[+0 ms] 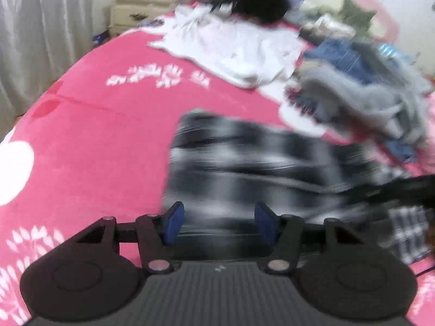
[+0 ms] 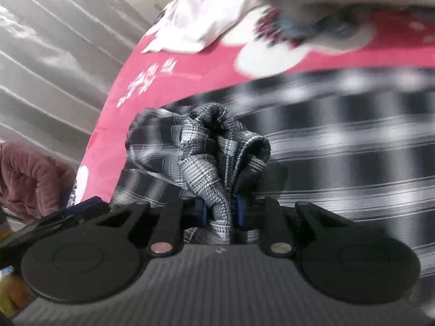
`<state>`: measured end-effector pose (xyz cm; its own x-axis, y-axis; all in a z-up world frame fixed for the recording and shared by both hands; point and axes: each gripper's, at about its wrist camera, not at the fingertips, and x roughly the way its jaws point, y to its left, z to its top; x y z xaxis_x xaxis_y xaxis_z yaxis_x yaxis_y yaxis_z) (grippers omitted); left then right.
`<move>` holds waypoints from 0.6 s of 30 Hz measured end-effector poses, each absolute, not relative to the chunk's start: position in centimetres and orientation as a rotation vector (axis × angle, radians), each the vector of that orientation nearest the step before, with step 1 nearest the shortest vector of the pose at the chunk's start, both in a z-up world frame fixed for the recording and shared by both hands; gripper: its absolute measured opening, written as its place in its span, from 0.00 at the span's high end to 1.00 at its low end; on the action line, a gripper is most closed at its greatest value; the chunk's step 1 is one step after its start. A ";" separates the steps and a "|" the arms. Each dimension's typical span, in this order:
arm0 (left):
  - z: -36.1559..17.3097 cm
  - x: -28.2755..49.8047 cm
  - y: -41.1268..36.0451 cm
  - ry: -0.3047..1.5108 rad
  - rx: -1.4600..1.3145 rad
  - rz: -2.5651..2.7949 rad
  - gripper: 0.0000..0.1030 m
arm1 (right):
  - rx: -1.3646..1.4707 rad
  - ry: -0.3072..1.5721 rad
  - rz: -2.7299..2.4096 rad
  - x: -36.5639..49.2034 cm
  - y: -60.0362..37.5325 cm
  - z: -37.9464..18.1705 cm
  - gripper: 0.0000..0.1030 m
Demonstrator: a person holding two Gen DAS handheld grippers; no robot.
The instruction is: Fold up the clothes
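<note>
A black-and-white plaid garment (image 1: 244, 168) lies on the pink bedspread (image 1: 95, 125), blurred by motion. My left gripper (image 1: 220, 224) hovers at its near edge, open, with nothing between its blue pads (image 1: 175, 221). In the right wrist view my right gripper (image 2: 221, 213) is shut on a bunched fold of the same plaid garment (image 2: 209, 160), which rises from between the blue pads (image 2: 240, 210). The rest of the plaid cloth streaks across to the right. Part of the right gripper shows as a dark bar at the right edge of the left wrist view.
A white garment (image 1: 233, 51) lies further back on the bed, with a grey and denim heap (image 1: 367, 89) to the right. A cream nightstand (image 1: 141, 2) stands at the back left beside grey curtains (image 1: 40, 40). A person's pink quilted sleeve (image 2: 30, 176) shows at the left.
</note>
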<state>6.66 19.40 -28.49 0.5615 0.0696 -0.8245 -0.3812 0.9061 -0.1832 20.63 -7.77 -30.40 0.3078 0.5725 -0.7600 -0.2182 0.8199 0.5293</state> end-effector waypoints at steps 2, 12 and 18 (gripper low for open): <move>-29.3 7.5 17.9 0.980 -0.335 0.319 0.43 | 0.325 1.136 0.522 20.5 -10.7 -29.6 0.84; -30.4 9.7 8.8 1.035 -0.320 0.348 0.43 | 0.171 1.152 0.457 20.9 -24.7 -28.5 0.84; -30.0 11.8 4.8 1.030 -0.292 0.324 0.42 | 0.108 1.175 0.425 21.2 -31.2 -28.6 0.85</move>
<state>11.78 4.80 -30.01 0.4753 0.1255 -0.8708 -0.3962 0.9143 -0.0845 21.16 -31.23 -28.64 0.3165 0.3778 -0.8701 -0.2665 0.9157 0.3007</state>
